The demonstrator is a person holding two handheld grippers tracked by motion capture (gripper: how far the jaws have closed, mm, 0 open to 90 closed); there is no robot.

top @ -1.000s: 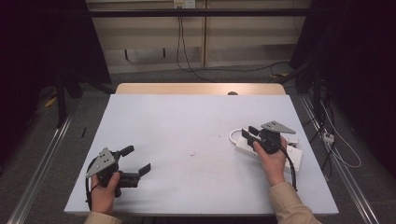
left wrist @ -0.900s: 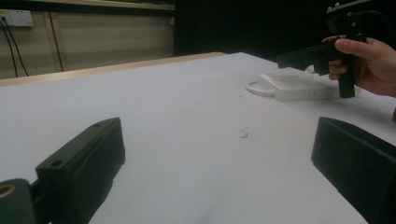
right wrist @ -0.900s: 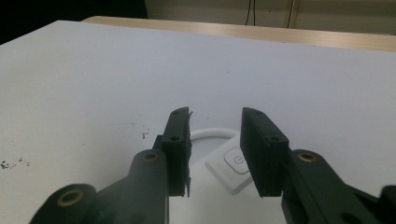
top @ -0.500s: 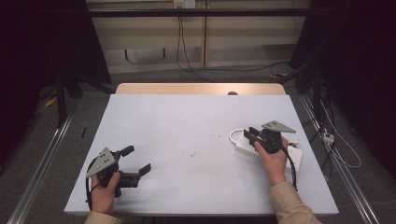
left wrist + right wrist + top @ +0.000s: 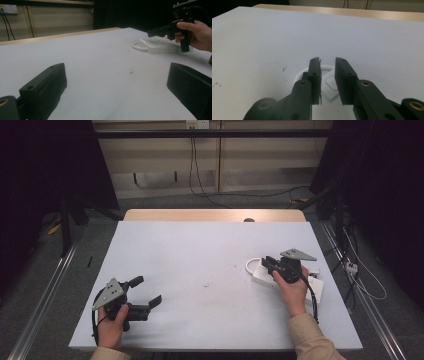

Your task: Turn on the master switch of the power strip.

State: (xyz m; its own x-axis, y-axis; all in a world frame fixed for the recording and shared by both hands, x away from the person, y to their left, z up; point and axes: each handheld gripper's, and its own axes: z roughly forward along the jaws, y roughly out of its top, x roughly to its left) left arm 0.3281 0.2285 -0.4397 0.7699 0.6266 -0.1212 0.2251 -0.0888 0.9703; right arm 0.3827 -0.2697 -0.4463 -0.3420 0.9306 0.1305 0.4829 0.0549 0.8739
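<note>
At lower left of the high view our left gripper [image 5: 145, 292] rests on the tabletop [image 5: 200, 250], jaws spread wide. Farther right, our right gripper [image 5: 327, 65] hovers over the white power strip [image 5: 265, 276] (its button between nearly closed, empty jaws), probably to press it.

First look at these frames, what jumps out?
The white rectangular power strip with its looped white cord lies at the right of the white table, and the right tongs hang just above its end with the button, jaws narrowly apart and nothing between them. The left tongs sit wide open near the table's front left corner.
</note>
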